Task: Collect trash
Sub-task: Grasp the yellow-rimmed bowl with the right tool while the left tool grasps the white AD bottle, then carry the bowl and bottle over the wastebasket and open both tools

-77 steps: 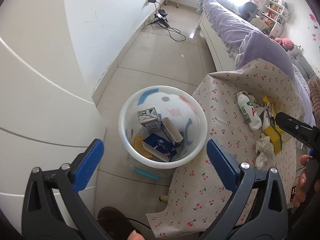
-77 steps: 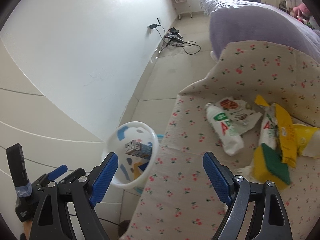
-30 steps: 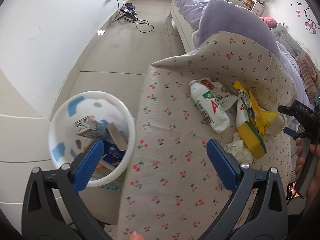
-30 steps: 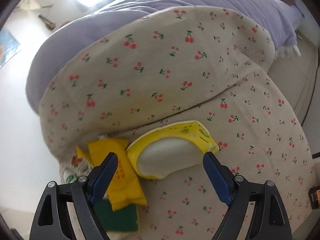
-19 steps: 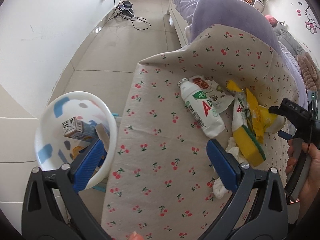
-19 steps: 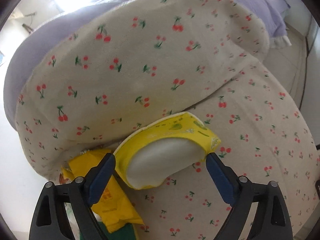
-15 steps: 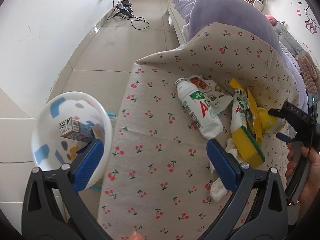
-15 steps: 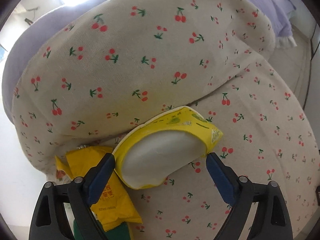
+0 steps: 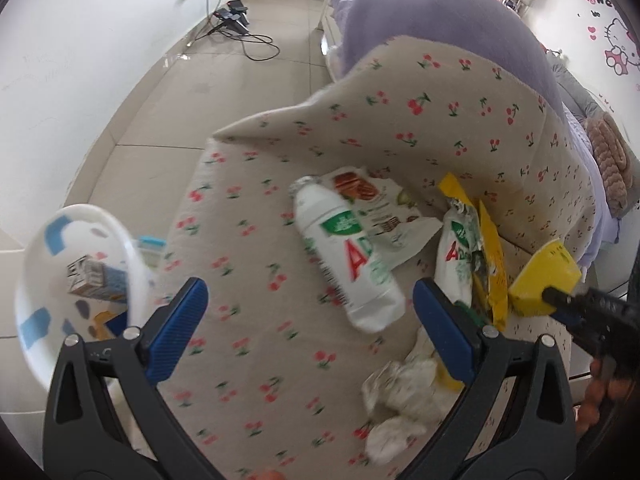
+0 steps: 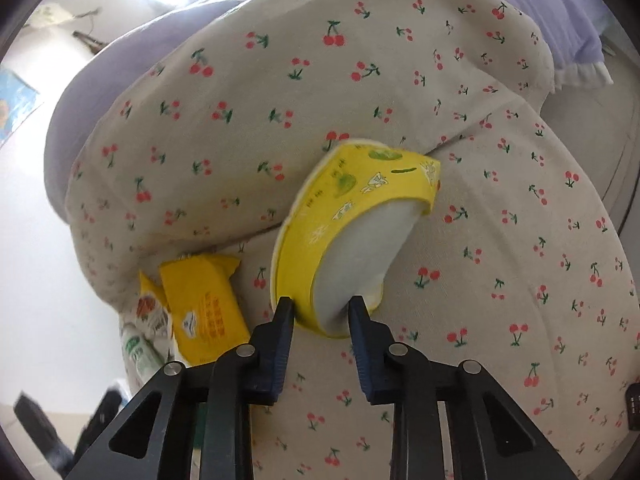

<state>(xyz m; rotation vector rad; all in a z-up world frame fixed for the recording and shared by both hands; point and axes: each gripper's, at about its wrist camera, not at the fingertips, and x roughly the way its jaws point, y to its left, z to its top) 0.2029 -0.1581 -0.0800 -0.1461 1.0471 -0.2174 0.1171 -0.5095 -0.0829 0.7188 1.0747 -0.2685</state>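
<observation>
My right gripper [image 10: 321, 306] is shut on the rim of a squashed yellow paper cup [image 10: 352, 216] and holds it tilted over the cherry-print cloth [image 10: 500, 264]. The cup also shows in the left wrist view [image 9: 544, 276]. My left gripper [image 9: 308, 300] is open and empty above a white bottle [image 9: 344, 256] lying on the cloth. Beside the bottle lie a torn wrapper [image 9: 380, 208], a second crumpled bottle [image 9: 456, 252], a yellow packet [image 9: 490, 252] and crumpled tissue [image 9: 400, 388]. The white trash bin [image 9: 76, 280] stands at the left, with cartons inside.
A bed with a purple duvet [image 9: 440, 20] rises behind the cloth. Cables and a power strip [image 9: 236, 20] lie on the tiled floor by the white wall. A yellow packet [image 10: 208, 304] lies left of the cup in the right wrist view.
My right gripper has closed on the yellow cup's rim and tipped it up. My left gripper has moved right and closer, from over the bin to over the white bottle.
</observation>
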